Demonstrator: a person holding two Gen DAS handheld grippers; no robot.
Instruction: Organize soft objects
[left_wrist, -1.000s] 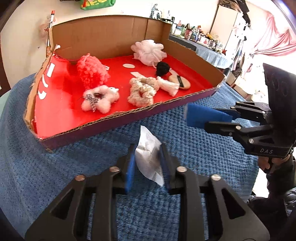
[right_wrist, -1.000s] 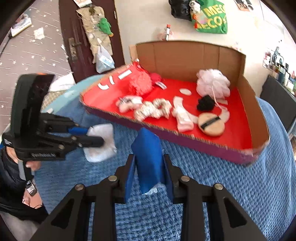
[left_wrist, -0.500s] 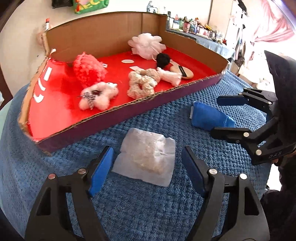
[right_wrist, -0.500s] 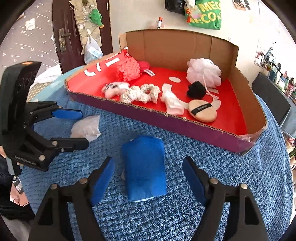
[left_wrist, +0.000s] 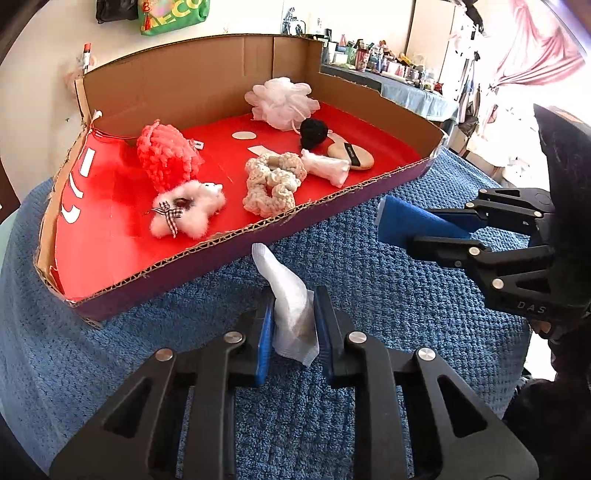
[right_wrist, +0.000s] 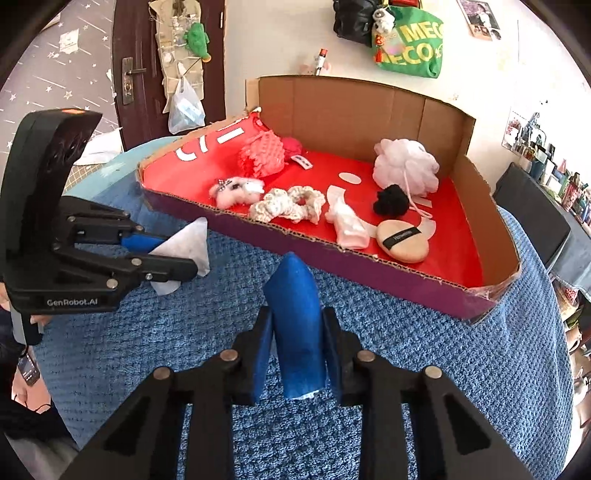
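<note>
My left gripper (left_wrist: 293, 306) is shut on a white crinkly packet (left_wrist: 286, 284) that sticks up between its blue pads, just in front of the cardboard box (left_wrist: 184, 85). In the right wrist view that left gripper (right_wrist: 177, 254) holds the white packet (right_wrist: 190, 240) at the left. My right gripper (right_wrist: 295, 317) has its jaws closing, and its pads press on a blue soft pad (right_wrist: 293, 291). From the left wrist view the right gripper (left_wrist: 424, 229) holds the blue pad (left_wrist: 402, 221) at the right, near the box's front wall.
The box's red floor holds a white mesh puff (left_wrist: 282, 98), a black pompom (left_wrist: 313, 131), a beige powder puff (left_wrist: 354, 157), a cream scrunchie (left_wrist: 273, 181), a red knitted piece (left_wrist: 166, 155) and a fluffy white toy (left_wrist: 188, 210). A blue textured cloth (left_wrist: 110, 369) covers the table.
Half a second ago both grippers stood open with the packet and the blue pad lying on the cloth. Both have since shut on them again and raised them on edge.
</note>
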